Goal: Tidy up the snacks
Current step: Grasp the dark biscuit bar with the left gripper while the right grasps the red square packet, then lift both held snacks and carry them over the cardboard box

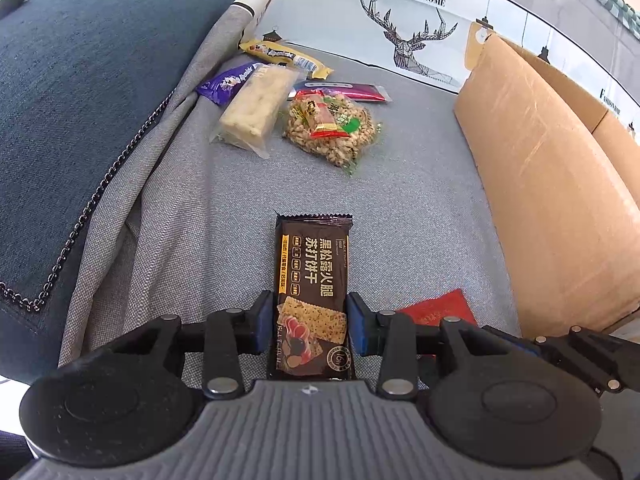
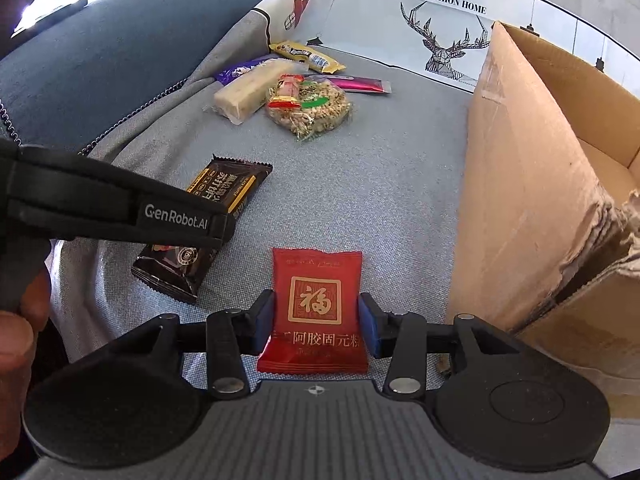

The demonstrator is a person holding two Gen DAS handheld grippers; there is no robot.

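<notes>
My left gripper (image 1: pixel 312 326) is shut on a dark brown cracker packet (image 1: pixel 311 280), its pads pressed on both long edges. The packet also shows in the right wrist view (image 2: pixel 224 188), under the left gripper's body (image 2: pixel 120 208). My right gripper (image 2: pixel 316 326) is shut on a red snack packet (image 2: pixel 316 304) with a gold square; it also shows in the left wrist view (image 1: pixel 436 306). Both packets are low over the grey sofa seat (image 1: pixel 400 200). A pile of other snacks (image 1: pixel 296 96) lies further back.
An open cardboard box (image 2: pixel 528 184) stands on the seat to the right, with a torn near corner (image 2: pixel 600 240). A dark blue cushion (image 1: pixel 80 120) rises on the left. A white "Fashion Home" deer cushion (image 1: pixel 420 36) stands at the back.
</notes>
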